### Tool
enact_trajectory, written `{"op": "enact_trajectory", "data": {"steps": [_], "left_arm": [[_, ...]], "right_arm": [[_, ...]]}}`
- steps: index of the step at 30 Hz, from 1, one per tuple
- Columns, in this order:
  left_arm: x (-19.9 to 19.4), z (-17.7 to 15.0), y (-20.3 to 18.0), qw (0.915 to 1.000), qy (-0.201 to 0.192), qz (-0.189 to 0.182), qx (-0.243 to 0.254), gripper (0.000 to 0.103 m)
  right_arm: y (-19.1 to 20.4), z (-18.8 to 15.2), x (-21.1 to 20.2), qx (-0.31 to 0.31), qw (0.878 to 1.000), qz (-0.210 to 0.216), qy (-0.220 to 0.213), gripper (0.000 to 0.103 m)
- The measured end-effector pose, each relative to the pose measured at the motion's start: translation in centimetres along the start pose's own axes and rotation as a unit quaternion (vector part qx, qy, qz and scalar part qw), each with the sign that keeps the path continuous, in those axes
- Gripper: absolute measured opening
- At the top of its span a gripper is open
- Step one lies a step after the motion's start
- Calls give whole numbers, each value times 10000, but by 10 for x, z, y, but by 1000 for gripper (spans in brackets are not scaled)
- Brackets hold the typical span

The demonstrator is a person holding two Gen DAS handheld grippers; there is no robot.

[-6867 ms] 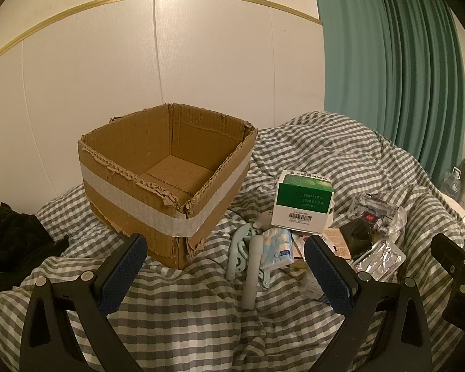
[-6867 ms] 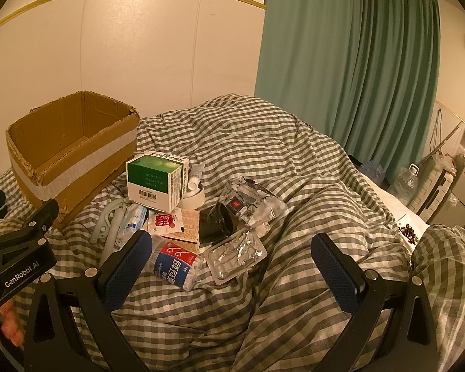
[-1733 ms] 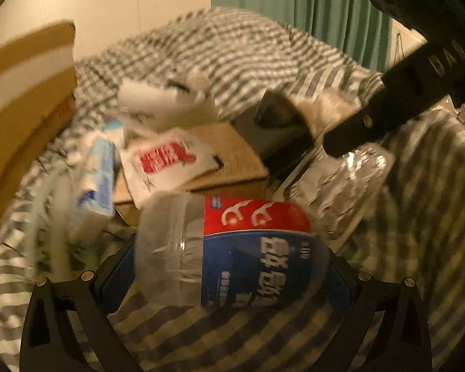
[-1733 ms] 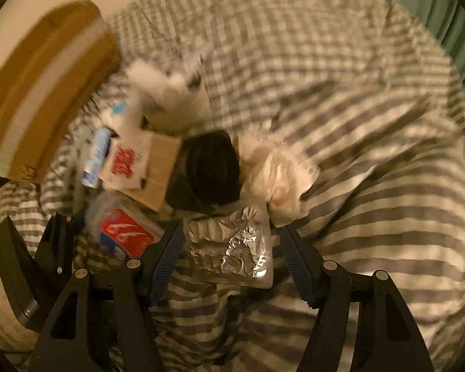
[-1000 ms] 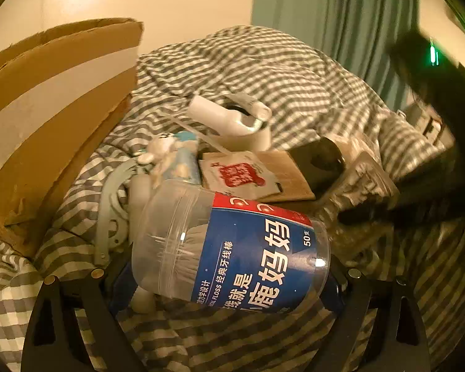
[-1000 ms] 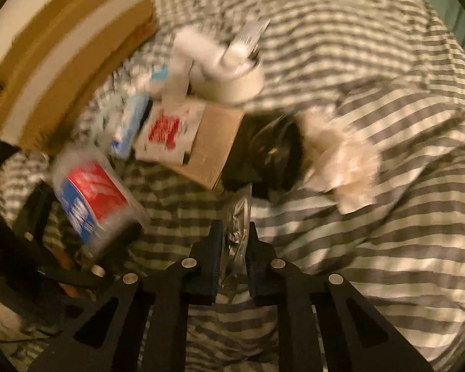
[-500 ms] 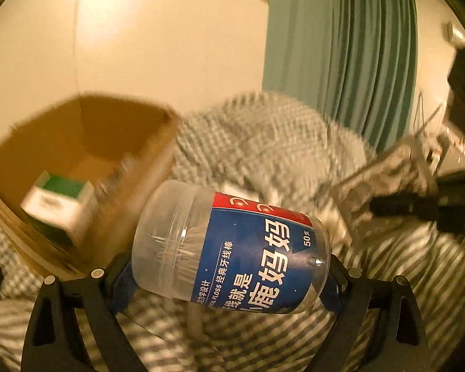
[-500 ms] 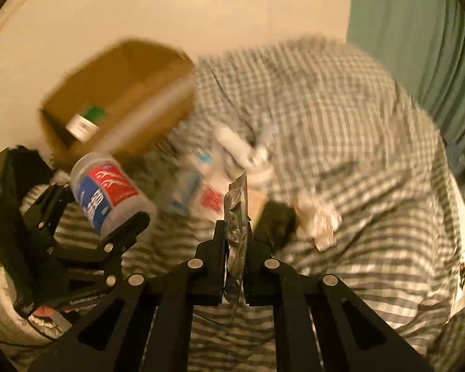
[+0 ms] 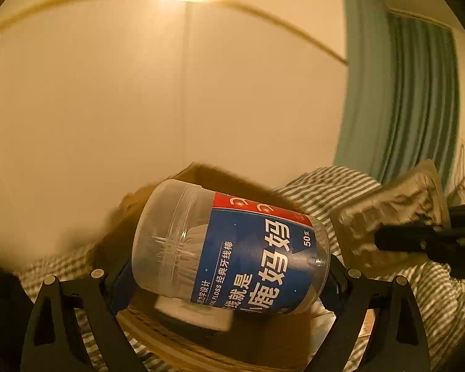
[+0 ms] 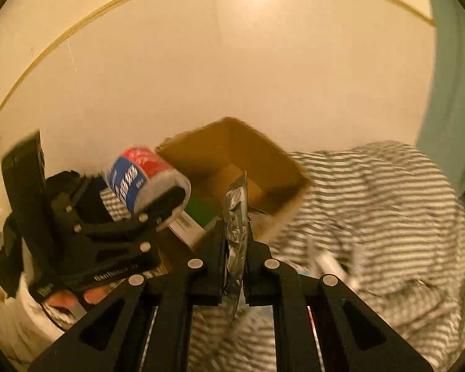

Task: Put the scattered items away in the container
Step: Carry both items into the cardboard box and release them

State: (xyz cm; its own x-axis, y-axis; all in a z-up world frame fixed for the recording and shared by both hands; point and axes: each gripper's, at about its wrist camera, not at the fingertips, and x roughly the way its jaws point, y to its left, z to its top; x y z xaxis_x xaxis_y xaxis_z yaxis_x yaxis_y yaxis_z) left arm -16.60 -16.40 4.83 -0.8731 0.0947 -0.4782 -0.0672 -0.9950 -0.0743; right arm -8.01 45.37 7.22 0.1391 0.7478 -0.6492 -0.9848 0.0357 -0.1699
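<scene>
My left gripper (image 9: 229,266) is shut on a clear floss-pick jar (image 9: 232,248) with a blue and red label, held above the near edge of the cardboard box (image 9: 220,183). The jar (image 10: 145,179) and left gripper (image 10: 152,204) also show in the right wrist view, over the box's left side. My right gripper (image 10: 235,232) is shut on a silver foil blister pack (image 10: 237,217), held edge-on above the box's (image 10: 263,155) near rim. The pack also shows at right in the left wrist view (image 9: 396,207). A green and white carton (image 10: 198,217) lies inside the box.
The box stands on a grey checked duvet (image 10: 372,201) against a cream wall. A teal curtain (image 9: 400,99) hangs at right. Dark clothing (image 10: 3,248) lies left of the box. Blurred small items (image 10: 328,260) lie on the duvet right of my right gripper.
Both grippers have risen and swung toward the box with their loads. The jar and the foil pack now hang over the box's near rim instead of over the duvet.
</scene>
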Motion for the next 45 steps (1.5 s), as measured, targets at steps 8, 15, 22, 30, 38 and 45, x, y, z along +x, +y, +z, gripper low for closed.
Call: {"op": "enact_trajectory", "data": {"steps": [8, 15, 22, 30, 38, 45], "left_arm": [[37, -11, 34, 9994, 236, 222, -120, 96], [41, -12, 33, 9988, 206, 360, -258, 103], [0, -16, 10, 9993, -31, 349, -161, 103], [-52, -35, -69, 9984, -225, -471, 204, 103], [-29, -88, -158, 9926, 608, -801, 683, 103], [18, -134, -180, 9881, 1107, -491, 943, 103]], "right_arm": [[11, 26, 107, 215, 9989, 181, 371, 8], [-6, 38, 117, 548, 9984, 107, 104, 59], [-33, 22, 43, 675, 9972, -309, -130, 59], [-83, -64, -58, 653, 9890, -1315, 192, 59], [-144, -144, -84, 1121, 9772, -1703, 591, 59], [-178, -162, -59, 1358, 9767, -1435, 838, 59]]}}
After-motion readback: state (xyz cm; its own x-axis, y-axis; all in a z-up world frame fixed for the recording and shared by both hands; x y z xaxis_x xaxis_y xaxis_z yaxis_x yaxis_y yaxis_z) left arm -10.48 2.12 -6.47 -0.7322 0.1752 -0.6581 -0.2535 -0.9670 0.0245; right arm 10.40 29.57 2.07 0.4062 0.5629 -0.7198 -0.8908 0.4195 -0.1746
